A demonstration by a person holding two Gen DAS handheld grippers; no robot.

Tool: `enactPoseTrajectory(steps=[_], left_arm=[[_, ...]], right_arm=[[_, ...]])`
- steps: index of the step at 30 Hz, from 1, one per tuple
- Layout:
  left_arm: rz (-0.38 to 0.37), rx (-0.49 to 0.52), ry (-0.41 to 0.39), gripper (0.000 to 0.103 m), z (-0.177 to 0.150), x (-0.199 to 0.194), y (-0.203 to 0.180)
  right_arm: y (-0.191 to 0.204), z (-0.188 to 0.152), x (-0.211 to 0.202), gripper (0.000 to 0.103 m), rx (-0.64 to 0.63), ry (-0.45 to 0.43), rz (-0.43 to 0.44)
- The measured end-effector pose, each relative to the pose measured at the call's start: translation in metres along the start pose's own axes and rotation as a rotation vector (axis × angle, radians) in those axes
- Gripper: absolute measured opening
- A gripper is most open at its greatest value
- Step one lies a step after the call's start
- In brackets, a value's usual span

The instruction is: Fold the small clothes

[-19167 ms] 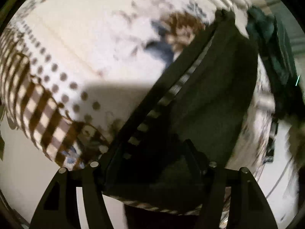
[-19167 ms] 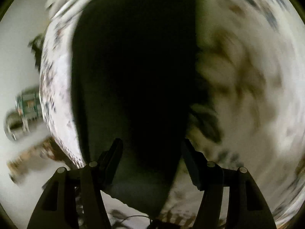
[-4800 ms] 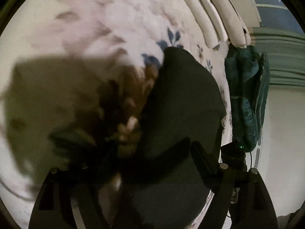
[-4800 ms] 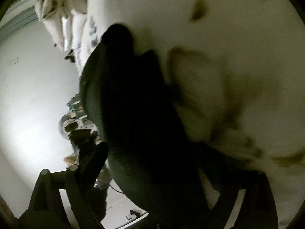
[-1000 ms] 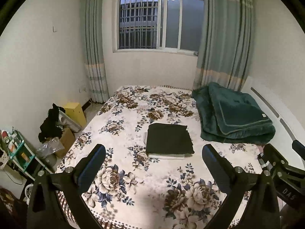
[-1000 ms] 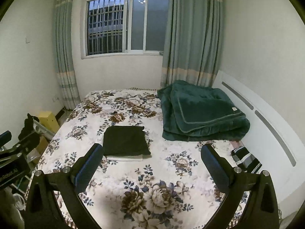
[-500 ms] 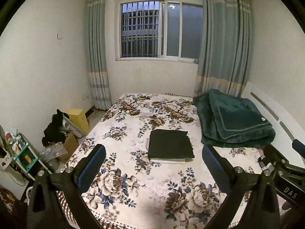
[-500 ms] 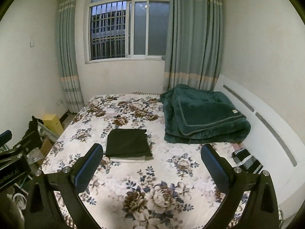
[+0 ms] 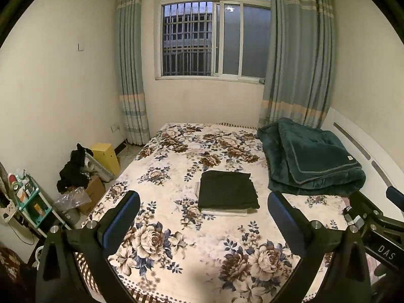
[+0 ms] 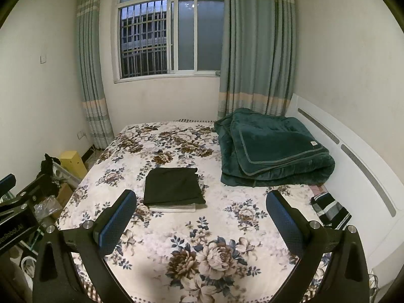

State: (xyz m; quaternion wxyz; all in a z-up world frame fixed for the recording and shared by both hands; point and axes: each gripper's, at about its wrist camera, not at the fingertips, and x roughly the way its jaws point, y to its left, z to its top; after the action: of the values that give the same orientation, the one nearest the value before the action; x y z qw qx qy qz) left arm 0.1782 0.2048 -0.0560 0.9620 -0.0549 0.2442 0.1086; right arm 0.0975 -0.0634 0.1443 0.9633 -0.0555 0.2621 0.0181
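Note:
A dark folded garment (image 9: 227, 189) lies on top of a folded white one (image 9: 224, 212) in the middle of the floral bed (image 9: 176, 240). The stack also shows in the right wrist view (image 10: 173, 185). My left gripper (image 9: 203, 218) is open and empty, held high and well back from the bed. My right gripper (image 10: 200, 216) is open and empty at the same height. Each gripper's body shows at the edge of the other's view.
A folded green blanket (image 9: 310, 159) lies at the bed's right, by the white headboard (image 10: 353, 151). A striped cloth (image 10: 330, 209) lies by the headboard. Boxes, dark clothes (image 9: 73, 169) and a shelf (image 9: 27, 202) stand on the floor at left. A curtained window is behind.
Both grippers have pulled slightly further back and up from the bed; the folded stack looks a little smaller and has not moved. Earlier both were down at the dark garment.

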Motion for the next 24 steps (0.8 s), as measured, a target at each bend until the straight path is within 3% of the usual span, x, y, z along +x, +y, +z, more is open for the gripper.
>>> enactPoseTrajectory(steps=[24], left_arm=[[-0.012,0.006,0.002,0.103,0.0063,0.0016,-0.0002]], right_arm=[[0.0082,-0.0001,0.0012,0.103,-0.01,0.0,0.01]])
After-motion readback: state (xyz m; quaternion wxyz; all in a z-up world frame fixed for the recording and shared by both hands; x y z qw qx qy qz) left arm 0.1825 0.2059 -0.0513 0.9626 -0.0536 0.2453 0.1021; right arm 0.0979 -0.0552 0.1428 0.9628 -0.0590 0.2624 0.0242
